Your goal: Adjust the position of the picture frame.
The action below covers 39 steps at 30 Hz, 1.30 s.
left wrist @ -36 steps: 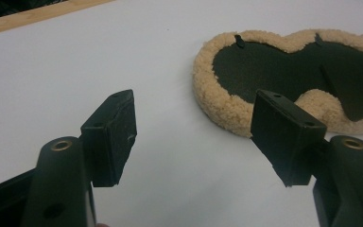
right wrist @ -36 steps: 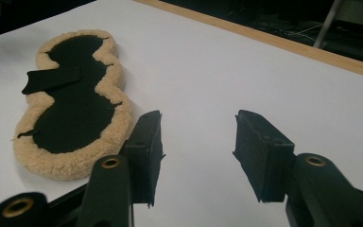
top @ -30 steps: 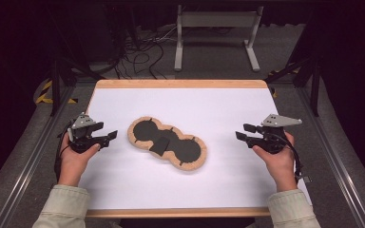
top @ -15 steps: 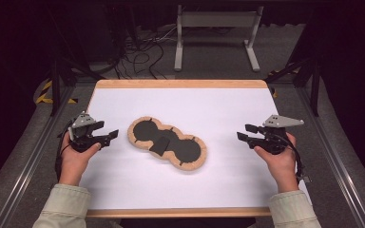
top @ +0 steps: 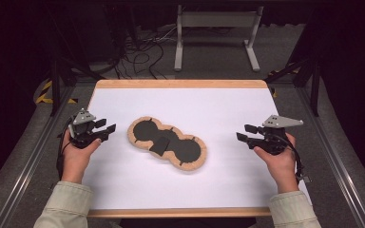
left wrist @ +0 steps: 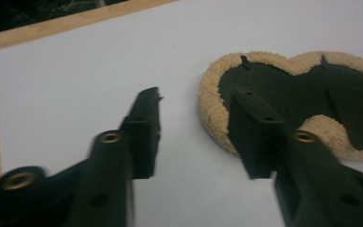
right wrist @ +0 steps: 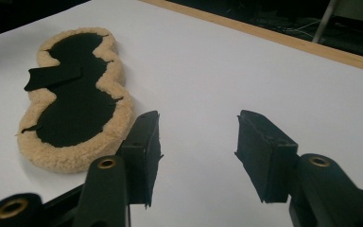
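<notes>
While both hands rest at the table's side edges, the fleece pad (top: 167, 144) lies flat at mid-frame on the white tabletop (top: 218, 109), black backing up, a small black flap (top: 159, 145) across its narrow waist. Left gripper (top: 103, 130), at the left of the frame: jaws have just been closing, apart, nothing between them; pad just beyond its tips, not touching. Right gripper (top: 245, 133), at the right: jaws apart, empty, well clear of the pad. Left gripper view is blurred, so the exact gap there is hard to judge.
</notes>
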Available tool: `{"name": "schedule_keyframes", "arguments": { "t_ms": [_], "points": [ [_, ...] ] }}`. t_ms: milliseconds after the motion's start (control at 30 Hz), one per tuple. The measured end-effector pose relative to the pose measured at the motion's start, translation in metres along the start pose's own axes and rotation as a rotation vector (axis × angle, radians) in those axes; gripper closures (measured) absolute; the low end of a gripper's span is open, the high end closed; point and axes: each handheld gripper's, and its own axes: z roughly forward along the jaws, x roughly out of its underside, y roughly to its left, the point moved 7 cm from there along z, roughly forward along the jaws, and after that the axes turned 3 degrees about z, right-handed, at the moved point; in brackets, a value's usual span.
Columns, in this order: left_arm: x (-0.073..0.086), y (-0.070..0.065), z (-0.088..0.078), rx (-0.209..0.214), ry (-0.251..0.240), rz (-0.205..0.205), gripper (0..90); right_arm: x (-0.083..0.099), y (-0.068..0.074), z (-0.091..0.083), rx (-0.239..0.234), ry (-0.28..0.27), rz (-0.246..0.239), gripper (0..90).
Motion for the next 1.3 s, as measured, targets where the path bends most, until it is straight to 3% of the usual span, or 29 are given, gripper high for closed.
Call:
{"name": "schedule_keyframes", "arguments": {
  "t_ms": [33,67,100,133,300,600,800,1100,1300],
  "points": [
    [0.001,0.004,0.002,0.004,0.008,-0.025,78.2,0.001,0.000,0.000,0.004,0.005,-0.001,50.1],
    [0.001,0.004,0.002,0.004,0.008,-0.025,83.3,0.001,0.000,0.000,0.004,0.005,-0.001,50.1],
    [0.002,0.006,0.004,0.015,0.011,-0.052,83.3,0.002,0.000,0.000,0.004,0.006,0.002,50.1],
    [0.003,0.007,0.004,0.018,0.014,-0.062,90.0,0.003,0.000,-0.001,0.006,0.009,-0.001,50.0],
    [0.002,0.011,0.011,0.001,0.018,-0.062,90.0,0.006,0.001,-0.005,0.013,0.009,0.005,49.6],
    [-0.003,0.010,0.029,0.018,0.021,-0.072,90.0,0.011,0.006,-0.015,0.011,0.010,0.014,49.1],
    [0.000,0.013,0.048,0.042,0.051,-0.112,90.0,0.017,0.010,-0.020,0.019,0.020,0.015,48.7],
    [0.012,0.012,0.077,0.075,0.129,-0.119,90.0,0.025,0.016,-0.026,0.024,0.036,0.018,47.9],
    [0.016,0.008,0.089,0.097,0.145,-0.123,90.0,0.031,0.016,-0.026,0.028,0.056,0.020,47.4]
  ]
}}
